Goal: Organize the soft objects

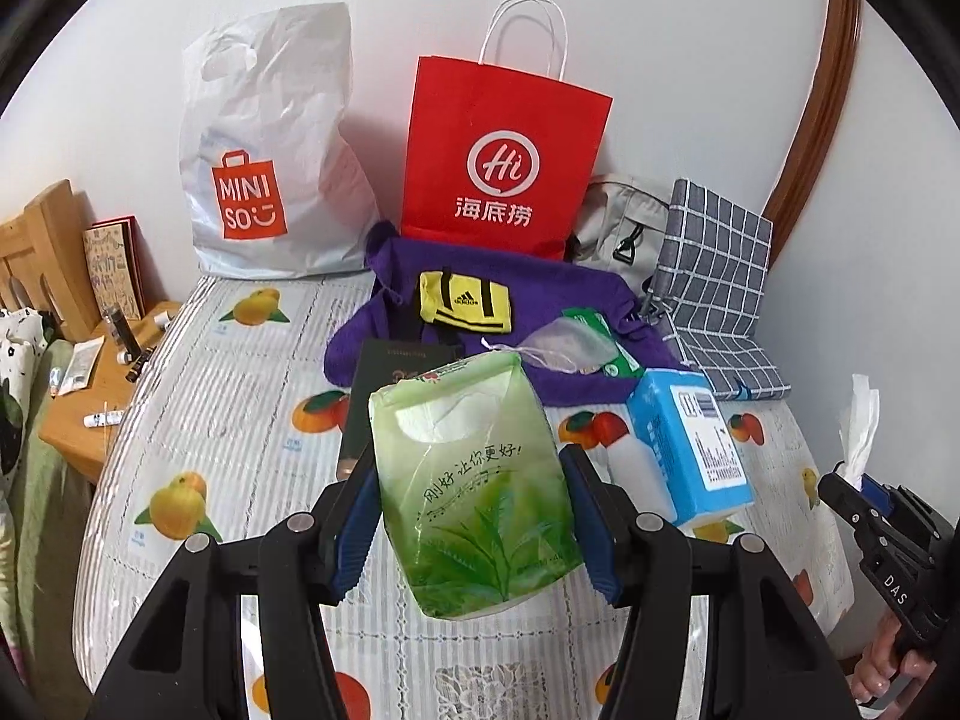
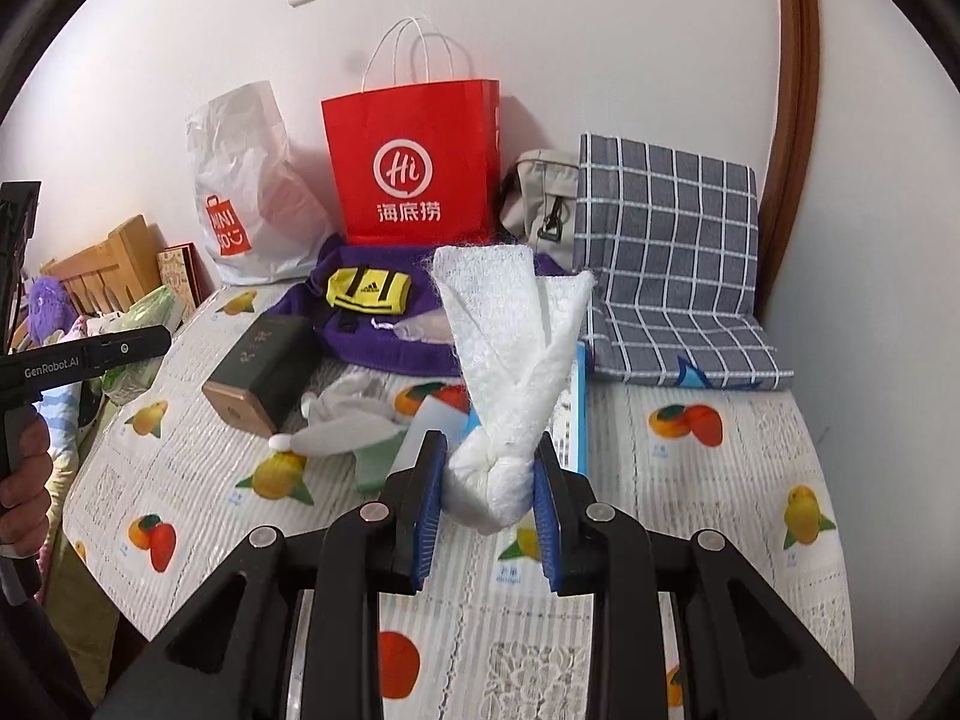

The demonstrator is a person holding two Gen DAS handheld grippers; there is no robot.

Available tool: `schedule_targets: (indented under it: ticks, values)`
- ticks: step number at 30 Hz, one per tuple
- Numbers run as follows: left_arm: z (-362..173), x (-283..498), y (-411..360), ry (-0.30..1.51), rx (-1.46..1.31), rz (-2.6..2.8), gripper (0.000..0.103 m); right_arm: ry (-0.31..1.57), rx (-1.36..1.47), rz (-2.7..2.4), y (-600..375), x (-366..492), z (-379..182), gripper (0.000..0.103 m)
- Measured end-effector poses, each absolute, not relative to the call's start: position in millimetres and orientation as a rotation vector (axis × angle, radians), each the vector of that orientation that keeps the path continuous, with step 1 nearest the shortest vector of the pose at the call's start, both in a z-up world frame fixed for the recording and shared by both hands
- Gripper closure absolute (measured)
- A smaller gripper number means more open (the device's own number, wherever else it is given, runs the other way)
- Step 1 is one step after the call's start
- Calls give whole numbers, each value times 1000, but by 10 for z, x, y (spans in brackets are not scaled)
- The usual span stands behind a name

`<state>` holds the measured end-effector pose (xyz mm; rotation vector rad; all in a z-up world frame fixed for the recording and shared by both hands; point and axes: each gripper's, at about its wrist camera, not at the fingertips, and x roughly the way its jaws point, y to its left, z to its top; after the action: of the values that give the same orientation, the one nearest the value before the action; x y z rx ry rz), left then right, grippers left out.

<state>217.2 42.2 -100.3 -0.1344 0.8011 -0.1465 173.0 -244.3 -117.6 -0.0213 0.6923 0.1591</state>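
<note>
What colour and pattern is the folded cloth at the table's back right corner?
The folded cloth is grey-blue with a white windowpane check, clearest in the right wrist view.

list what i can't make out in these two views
- Inside of the red paper bag and the white plastic bag: both views show only their outsides.
- Dark green box: left wrist view, mostly hidden behind the green tissue pack.
- Blue tissue box: right wrist view, largely covered by the white tissue.
- Small items on the wooden side table: too small to identify.
</note>
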Motion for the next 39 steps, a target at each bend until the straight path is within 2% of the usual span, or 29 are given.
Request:
schedule_targets:
  ticks: [39]
  values:
    - [-804,3139,236,788,-113,-156,47,682,-1,216,-2271,2886,-898,75]
